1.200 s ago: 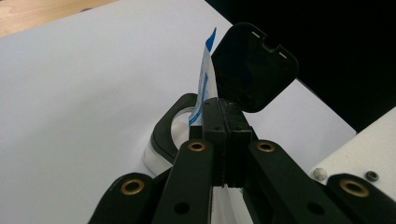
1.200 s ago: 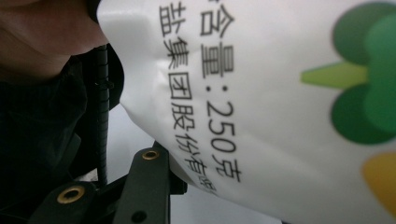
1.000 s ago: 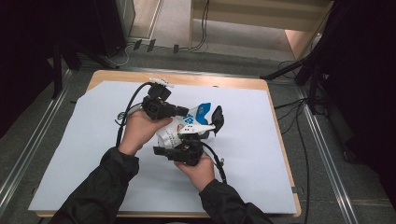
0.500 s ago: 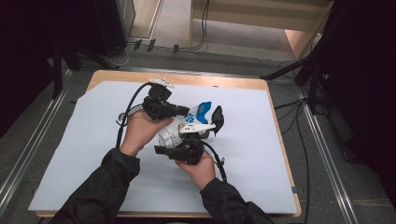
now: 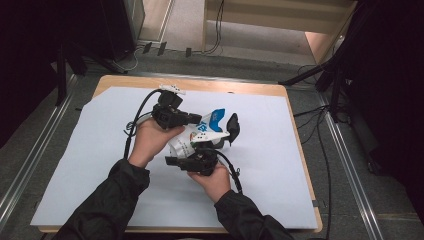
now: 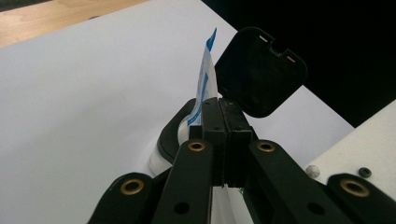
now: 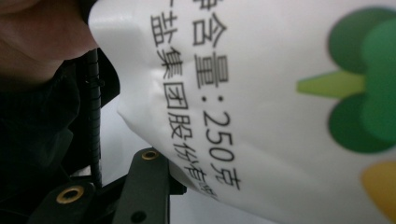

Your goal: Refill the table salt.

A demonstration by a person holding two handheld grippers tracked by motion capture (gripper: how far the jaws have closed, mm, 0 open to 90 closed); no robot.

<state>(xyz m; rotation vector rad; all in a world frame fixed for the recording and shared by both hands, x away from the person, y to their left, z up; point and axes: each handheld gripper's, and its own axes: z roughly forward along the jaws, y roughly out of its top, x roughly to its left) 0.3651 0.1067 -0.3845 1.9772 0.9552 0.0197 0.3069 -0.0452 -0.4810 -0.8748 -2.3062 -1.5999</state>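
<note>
A white pouch (image 5: 199,134) with a blue top and green print hangs tilted over a white container (image 6: 164,150) whose black flip lid (image 5: 233,125) stands open. My left gripper (image 5: 193,119) is shut on the pouch's upper edge (image 6: 205,74), right beside the lid (image 6: 258,70). From below, my right gripper (image 5: 199,154) clamps the pouch's lower part. In the right gripper view the printed pouch (image 7: 261,93) covers most of the jaws, with one of the fingers (image 7: 144,184) showing at the lower left.
A white sheet (image 5: 95,155) covers the wooden table (image 5: 235,88). The person's hands and dark sleeves (image 5: 110,205) come in from the front edge. Metal rails and cables run on the floor on both sides.
</note>
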